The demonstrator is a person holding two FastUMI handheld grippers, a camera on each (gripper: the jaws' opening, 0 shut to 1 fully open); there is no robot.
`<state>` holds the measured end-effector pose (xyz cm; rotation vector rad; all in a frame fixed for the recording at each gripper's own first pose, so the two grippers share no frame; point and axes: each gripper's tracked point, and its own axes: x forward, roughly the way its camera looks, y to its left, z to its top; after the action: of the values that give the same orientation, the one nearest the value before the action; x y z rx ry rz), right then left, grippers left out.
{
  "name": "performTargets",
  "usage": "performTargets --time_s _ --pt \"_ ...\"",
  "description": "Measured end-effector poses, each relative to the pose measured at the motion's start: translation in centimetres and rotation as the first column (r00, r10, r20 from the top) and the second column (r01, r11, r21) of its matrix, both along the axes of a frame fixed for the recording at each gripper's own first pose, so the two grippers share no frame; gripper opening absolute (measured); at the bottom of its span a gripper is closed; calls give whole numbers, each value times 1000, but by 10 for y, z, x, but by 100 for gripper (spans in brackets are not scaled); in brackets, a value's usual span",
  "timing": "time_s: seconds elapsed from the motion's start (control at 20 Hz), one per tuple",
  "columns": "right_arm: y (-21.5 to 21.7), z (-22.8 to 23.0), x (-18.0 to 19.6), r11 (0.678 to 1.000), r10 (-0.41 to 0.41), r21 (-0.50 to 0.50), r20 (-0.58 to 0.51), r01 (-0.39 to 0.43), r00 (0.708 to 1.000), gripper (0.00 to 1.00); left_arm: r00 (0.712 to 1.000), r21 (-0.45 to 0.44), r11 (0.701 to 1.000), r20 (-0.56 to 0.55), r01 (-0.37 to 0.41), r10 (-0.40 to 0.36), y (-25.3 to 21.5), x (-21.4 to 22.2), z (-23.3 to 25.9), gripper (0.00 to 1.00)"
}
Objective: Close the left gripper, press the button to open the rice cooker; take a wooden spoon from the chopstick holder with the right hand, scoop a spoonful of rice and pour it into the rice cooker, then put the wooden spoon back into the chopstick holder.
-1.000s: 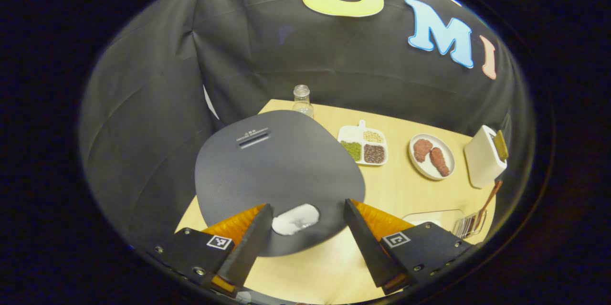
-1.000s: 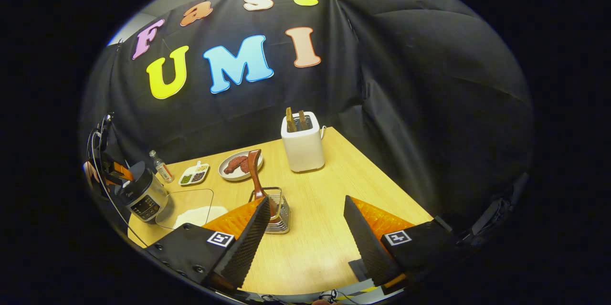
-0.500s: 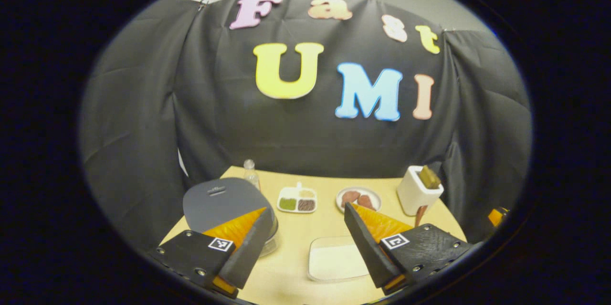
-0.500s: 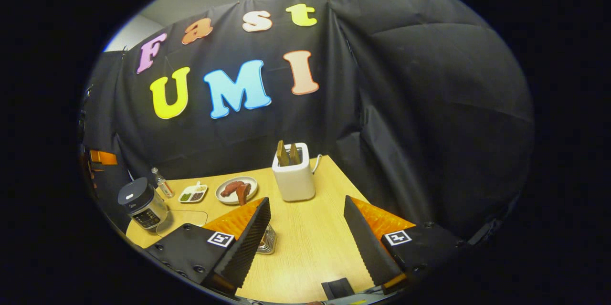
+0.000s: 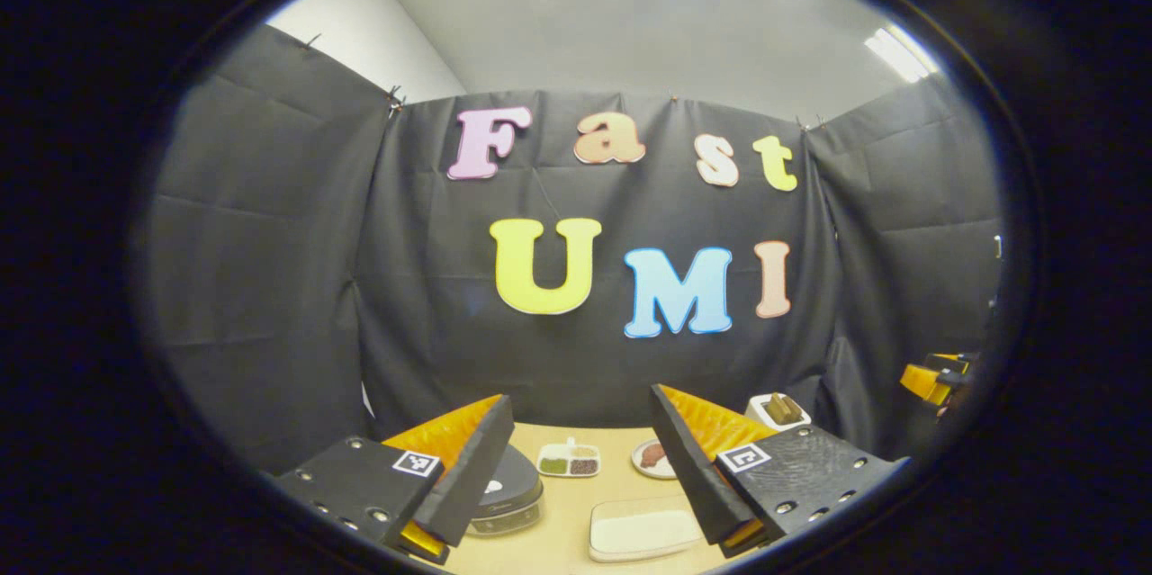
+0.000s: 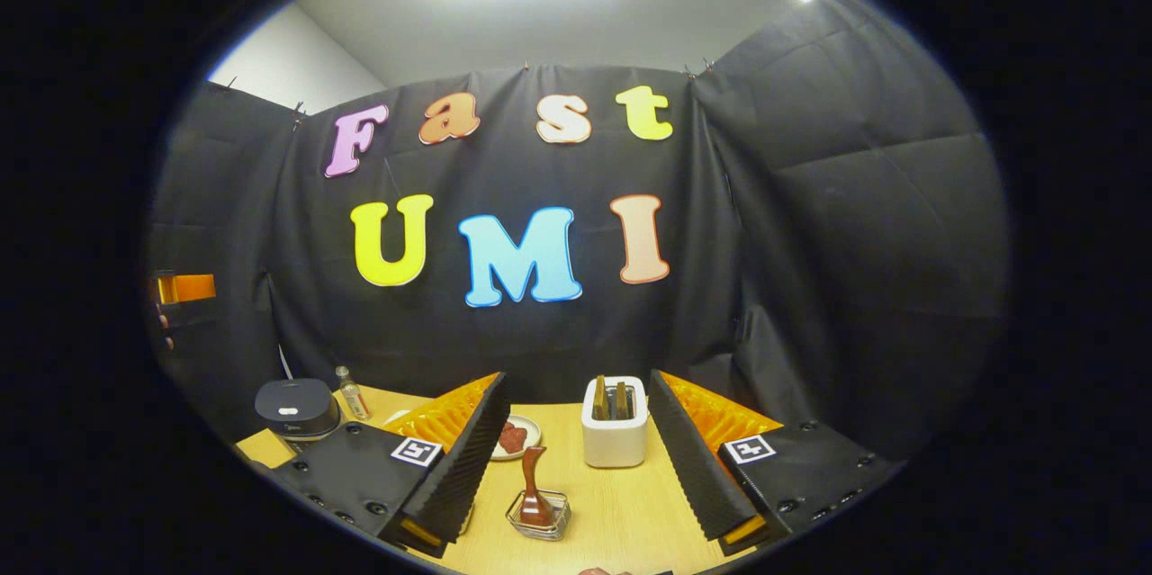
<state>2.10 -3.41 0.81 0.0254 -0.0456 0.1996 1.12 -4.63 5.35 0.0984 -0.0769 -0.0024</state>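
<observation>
- My left hand-held gripper (image 5: 580, 467) is spread wide and holds nothing; it is raised and pulled back from the worktop (image 5: 562, 512), which sits low in the left gripper view.
- The rice cooker (image 5: 508, 489) stands with its lid down at about 7 o'clock from the midpoint of my left fingers, partly hidden behind the left finger. In the right gripper view the rice cooker (image 6: 295, 408) sits far off at 9 o'clock, so my left hand is clearly the nearer one to it.
- I judge the first step is not yet done: the jaws have to come together before I press the button, and I cannot make out the button from here.
- My right hand-held gripper (image 6: 576, 471) is also wide open and empty, hovering above the worktop.
- The chopstick holder (image 6: 538, 516), a wire basket, lies at about 7 o'clock of that midpoint, between my right fingers and nearer than the toaster (image 6: 615, 422).
- The wooden spoon (image 6: 532, 489) stands nearly upright in it, bowl end up, long axis close to vertical with a slight lean.
- The tray of rice (image 5: 643, 528) lies at 5 o'clock of the left midpoint, just right of the cooker.
- A reach for the spoon would call for a drop forward and down, closing across the shaft.
</observation>
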Motion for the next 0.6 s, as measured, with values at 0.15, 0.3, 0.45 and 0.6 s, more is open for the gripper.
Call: performTargets --time_s 0.15,0.3,0.45,0.6 --pt "12 10 -24 1000 -5 19 21 5 1000 98 1000 -10 1000 6 3 -3 16 -31 -10 99" --pt "13 -7 -42 1000 -23 2 11 23 1000 98 1000 -2 1000 17 -6 6 34 -52 -30 99" --pt "10 -23 -54 999 -33 -26 -19 32 999 98 1000 -53 998 7 -16 16 48 -63 -46 99" --pt "7 -25 -60 999 -53 -12 -34 52 998 98 1000 -93 995 5 -21 22 58 -66 -49 99"
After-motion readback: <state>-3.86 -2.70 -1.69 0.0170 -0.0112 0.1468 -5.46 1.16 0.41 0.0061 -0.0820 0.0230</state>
